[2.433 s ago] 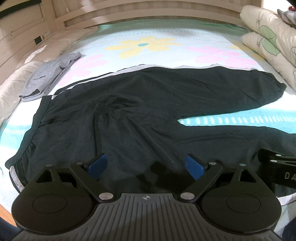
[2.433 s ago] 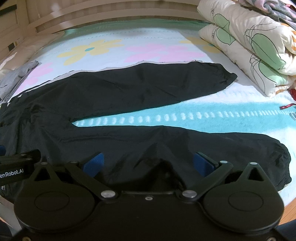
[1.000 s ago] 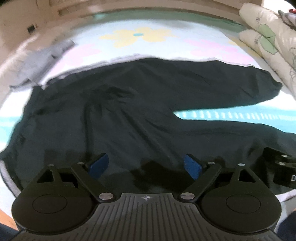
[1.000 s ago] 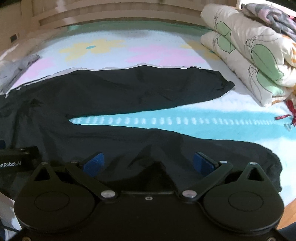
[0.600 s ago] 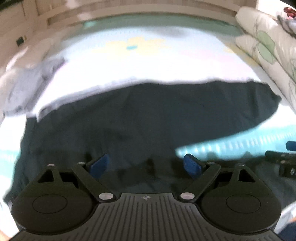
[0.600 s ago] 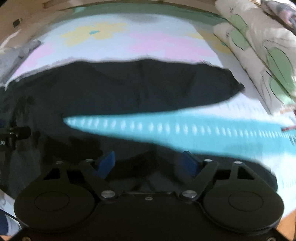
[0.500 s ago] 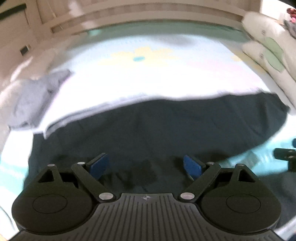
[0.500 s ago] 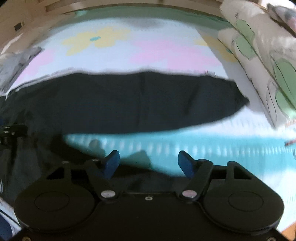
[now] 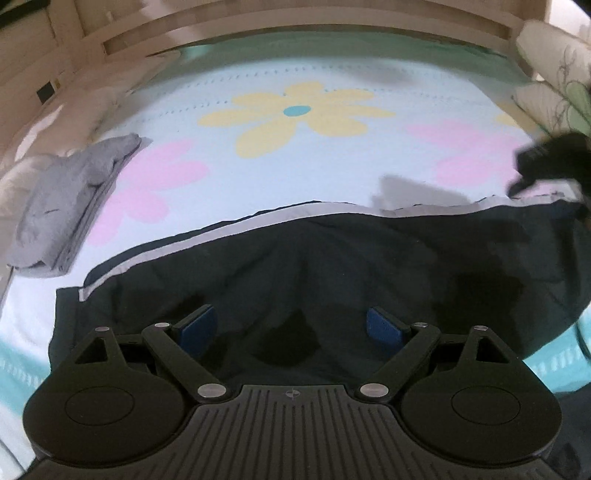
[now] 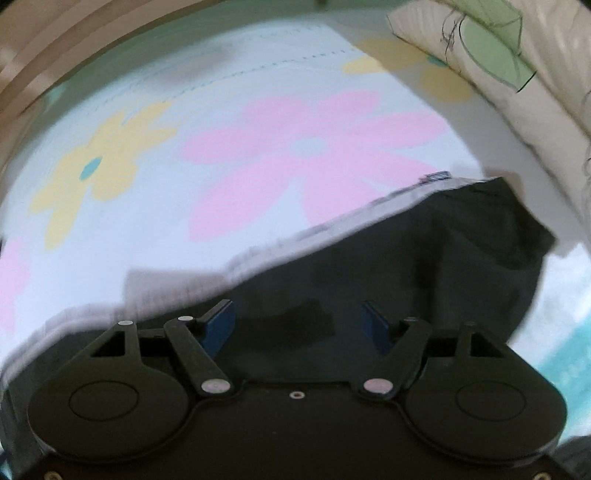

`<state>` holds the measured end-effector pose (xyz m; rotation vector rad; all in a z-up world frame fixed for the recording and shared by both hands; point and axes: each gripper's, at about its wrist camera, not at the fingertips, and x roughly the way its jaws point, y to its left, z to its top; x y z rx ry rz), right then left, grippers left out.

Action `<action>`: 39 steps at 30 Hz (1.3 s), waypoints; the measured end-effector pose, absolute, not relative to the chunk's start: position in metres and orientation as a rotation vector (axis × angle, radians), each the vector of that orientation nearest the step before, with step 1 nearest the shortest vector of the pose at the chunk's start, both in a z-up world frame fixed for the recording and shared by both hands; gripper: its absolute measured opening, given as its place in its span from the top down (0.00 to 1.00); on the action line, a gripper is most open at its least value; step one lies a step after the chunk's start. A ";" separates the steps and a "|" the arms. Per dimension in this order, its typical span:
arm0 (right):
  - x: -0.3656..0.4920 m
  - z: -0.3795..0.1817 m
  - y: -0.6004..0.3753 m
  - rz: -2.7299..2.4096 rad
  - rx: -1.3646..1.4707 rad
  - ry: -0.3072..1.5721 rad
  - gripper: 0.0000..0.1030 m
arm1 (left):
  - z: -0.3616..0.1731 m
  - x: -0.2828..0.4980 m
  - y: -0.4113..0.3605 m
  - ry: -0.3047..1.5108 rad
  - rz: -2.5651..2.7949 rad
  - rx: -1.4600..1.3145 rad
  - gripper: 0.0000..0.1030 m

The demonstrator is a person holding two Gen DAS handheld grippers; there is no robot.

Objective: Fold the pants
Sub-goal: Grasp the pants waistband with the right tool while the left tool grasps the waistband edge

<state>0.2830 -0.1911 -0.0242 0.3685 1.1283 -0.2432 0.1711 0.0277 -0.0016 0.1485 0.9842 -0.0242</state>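
Flower-printed bedding (image 9: 325,177) in pale blue, yellow and pink covers a bed with a wooden frame (image 9: 258,33) along its far edge. Low in the left wrist view, the left gripper (image 9: 291,326) is spread wide, its blue pads (image 9: 197,325) apart above dark cloth and clasping nothing. Beneath and beyond it lie the black pants (image 9: 351,266), spread across the near half of the bed with a pale grey stripe (image 9: 207,240) tracing their far edge from near left to far right. Soft creases run through the fabric, and dark shadows of the tool fall on it just ahead of the pads. At the right edge of that view the right gripper (image 9: 546,162) appears as a blurred black shape above the stripe.

From the right wrist camera, the right gripper (image 10: 299,325) is likewise released, blue fingers (image 10: 221,325) parted over the black pants (image 10: 424,266), which end in a rounded, slightly bunched cuff at the right. That view is motion-blurred, and the grey stripe (image 10: 295,236) looks smeared.

Farther out, a folded grey garment (image 9: 70,199) rests on the left side of the bed, apart from the pants. A cream quilt with green leaf outlines (image 10: 509,66) is piled at the far right.
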 end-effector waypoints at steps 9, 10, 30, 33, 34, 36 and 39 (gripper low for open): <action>0.338 -0.068 -0.191 -0.406 0.531 1.163 0.26 | 0.004 0.178 0.032 0.990 -0.017 0.130 0.14; 0.340 -0.073 -0.192 -0.420 0.534 1.185 0.27 | 0.003 0.178 0.032 0.990 -0.013 0.132 0.14; 0.209 -0.044 -0.240 -0.219 0.530 1.142 0.86 | 0.003 0.267 0.039 1.119 -0.043 -0.167 0.14; 0.220 -0.049 -0.246 -0.208 0.514 1.160 0.86 | -0.010 0.287 0.032 1.164 -0.012 -0.139 0.14; 0.221 -0.048 -0.247 -0.206 0.509 1.157 0.86 | -0.016 0.292 0.029 1.177 -0.003 -0.128 0.14; 0.222 -0.046 -0.249 -0.200 0.505 1.161 0.86 | -0.028 0.301 0.024 1.210 0.006 -0.114 0.14; 0.223 -0.045 -0.251 -0.199 0.513 1.165 0.86 | -0.045 0.310 0.021 1.269 0.034 -0.134 0.14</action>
